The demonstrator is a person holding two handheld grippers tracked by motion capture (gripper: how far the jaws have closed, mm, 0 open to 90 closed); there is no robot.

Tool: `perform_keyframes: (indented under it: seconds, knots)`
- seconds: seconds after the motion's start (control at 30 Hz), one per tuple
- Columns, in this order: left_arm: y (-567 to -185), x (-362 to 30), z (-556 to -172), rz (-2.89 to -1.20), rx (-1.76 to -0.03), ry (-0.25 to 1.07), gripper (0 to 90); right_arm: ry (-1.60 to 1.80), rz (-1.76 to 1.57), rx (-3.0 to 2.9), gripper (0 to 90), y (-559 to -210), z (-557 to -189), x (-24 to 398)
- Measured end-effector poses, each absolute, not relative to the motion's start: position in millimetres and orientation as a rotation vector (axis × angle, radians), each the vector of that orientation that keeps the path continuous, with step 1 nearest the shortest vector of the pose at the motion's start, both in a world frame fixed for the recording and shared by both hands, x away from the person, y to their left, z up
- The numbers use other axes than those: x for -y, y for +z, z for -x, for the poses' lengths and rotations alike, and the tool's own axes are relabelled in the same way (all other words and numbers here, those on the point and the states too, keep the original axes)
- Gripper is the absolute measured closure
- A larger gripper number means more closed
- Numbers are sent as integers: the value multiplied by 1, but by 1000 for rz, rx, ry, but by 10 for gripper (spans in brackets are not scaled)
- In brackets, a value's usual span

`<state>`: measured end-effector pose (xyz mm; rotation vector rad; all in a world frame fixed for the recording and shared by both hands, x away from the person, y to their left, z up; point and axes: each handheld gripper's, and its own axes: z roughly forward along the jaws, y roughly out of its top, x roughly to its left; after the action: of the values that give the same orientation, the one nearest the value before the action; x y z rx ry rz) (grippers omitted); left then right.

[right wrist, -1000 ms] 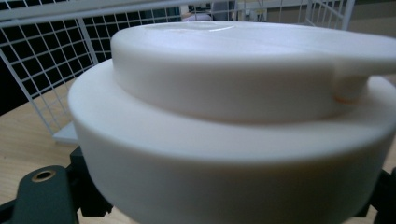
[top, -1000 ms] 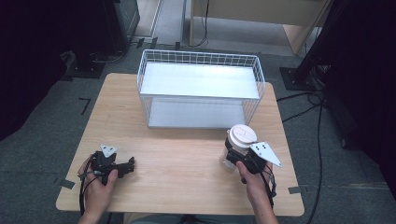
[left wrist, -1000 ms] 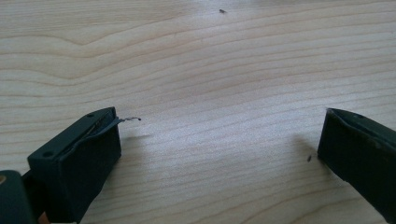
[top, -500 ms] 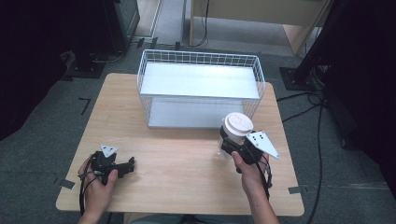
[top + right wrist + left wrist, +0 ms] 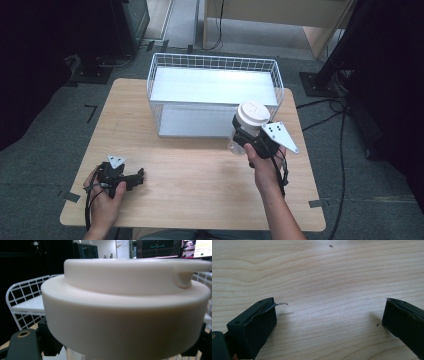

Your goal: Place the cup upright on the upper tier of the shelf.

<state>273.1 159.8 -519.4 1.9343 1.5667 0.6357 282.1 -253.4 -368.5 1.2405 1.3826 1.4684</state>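
Right gripper [image 5: 246, 139] clamps white-lidded cup [image 5: 251, 116] beside wire basket [image 5: 215, 64]; left gripper [image 5: 134, 178] gapes wide on table [image 5: 200, 170]

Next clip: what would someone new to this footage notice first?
The eye goes to the white-lidded cup, gripped by the right gripper and held above the table's right side, just in front of the white wire basket standing at the far middle. In the right gripper view the cream lid looms huge. The left gripper rests on the wooden table near the left corner, jaws wide apart on bare wood.
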Motion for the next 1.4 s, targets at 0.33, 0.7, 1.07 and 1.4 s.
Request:
perform_keyframes:
  seconds: [0.33,0.7,1.07,1.4]
  knots:
    - [-519,-160,-273,-1932,-1567,636,0,1486,-1206,-1331,154,-335,-299,253]
    - [-519,-160,-273,-1932,-1567,636,0,1473,-1181,-1324,154,-309,-326,236]
    - [-519,-160,-273,-1932,-1567,636,0,1490,-1212,-1299,143,-293,-356,223]
    - [-519,-160,-273,-1933,-1568,634,0,1491,-1173,-1291,142,-276,-370,214]
